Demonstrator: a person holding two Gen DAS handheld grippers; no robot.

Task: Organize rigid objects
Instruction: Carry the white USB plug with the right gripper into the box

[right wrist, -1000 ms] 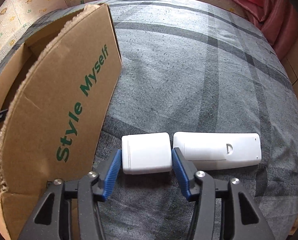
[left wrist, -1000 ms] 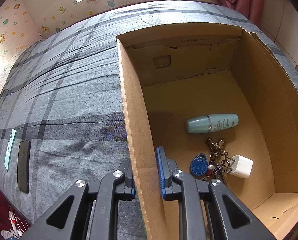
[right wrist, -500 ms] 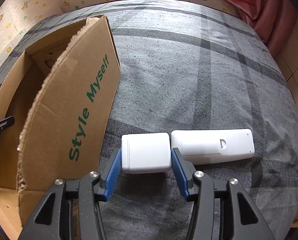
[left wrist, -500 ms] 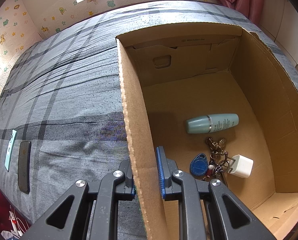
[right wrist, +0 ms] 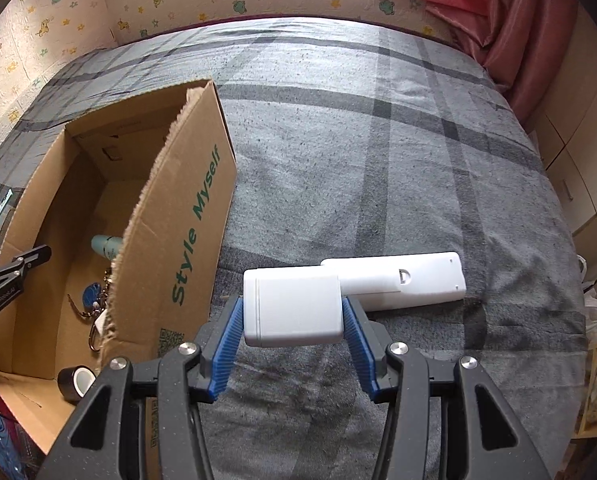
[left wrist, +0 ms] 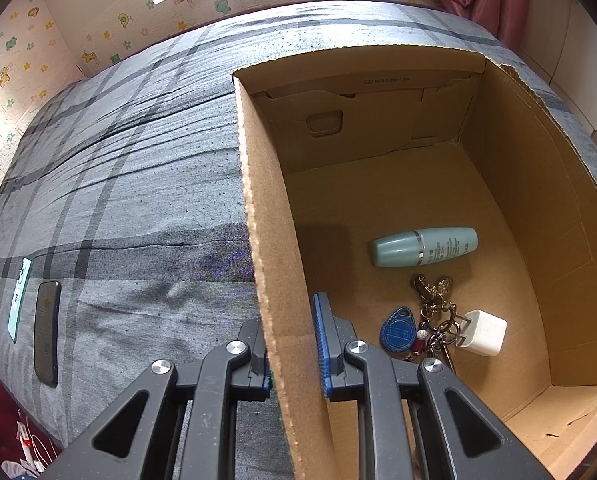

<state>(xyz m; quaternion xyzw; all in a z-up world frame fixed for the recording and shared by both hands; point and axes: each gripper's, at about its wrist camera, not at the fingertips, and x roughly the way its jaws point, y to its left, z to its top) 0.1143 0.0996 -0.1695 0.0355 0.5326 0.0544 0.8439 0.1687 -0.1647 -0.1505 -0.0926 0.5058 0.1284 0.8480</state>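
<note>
My right gripper is shut on a white plastic jar, held above the grey checked bedspread, just right of the cardboard box. A white remote lies on the bed behind the jar. My left gripper is shut on the box's left wall, one finger outside and one inside. Inside the box lie a teal bottle, a blue key fob with a key ring, and a white charger plug.
Two phones lie on the bed at the far left. A roll of black tape rests on the box's near flap. Pink curtains and a cabinet stand at the right. The box's right wall is torn along its top edge.
The right gripper has risen with the white jar off the bedspread, so the box's inside now shows in its view. The left gripper and box have not moved.
</note>
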